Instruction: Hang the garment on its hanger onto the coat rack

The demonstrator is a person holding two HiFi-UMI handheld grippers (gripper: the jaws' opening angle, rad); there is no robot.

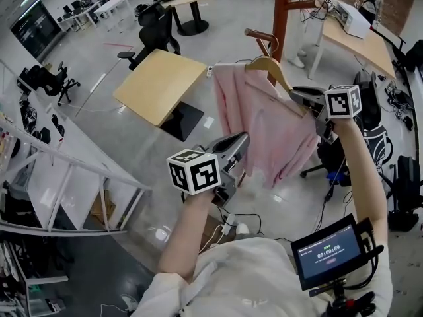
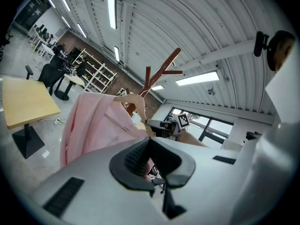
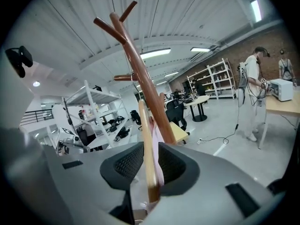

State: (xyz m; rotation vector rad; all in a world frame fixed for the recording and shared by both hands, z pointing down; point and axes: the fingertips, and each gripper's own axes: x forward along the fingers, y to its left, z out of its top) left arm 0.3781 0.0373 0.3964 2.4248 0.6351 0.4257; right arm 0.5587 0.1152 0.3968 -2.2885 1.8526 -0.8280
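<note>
Pink garment fills the middle of the head view, draped on a wooden hanger. The right gripper is at its right end, and the left gripper is against the cloth's lower left edge. The hanger's hook sits close to a peg of the coat rack at upper centre. Whether it has caught is not clear from here.

In the left gripper view the jaws stand close together at lower centre. A sliver of pink shows between them, so they appear to pinch the fabric. The garment hangs at centre left under the rack's forked top.

In the right gripper view the jaws are clamped on the hanger's arm, pink cloth pressed alongside it. The rack's pole rises just behind.

Gripped at one end, the hanger could tip and shed the garment. A tug from the left gripper could drag cloth off the shoulder, or the hook could miss the peg.
</note>
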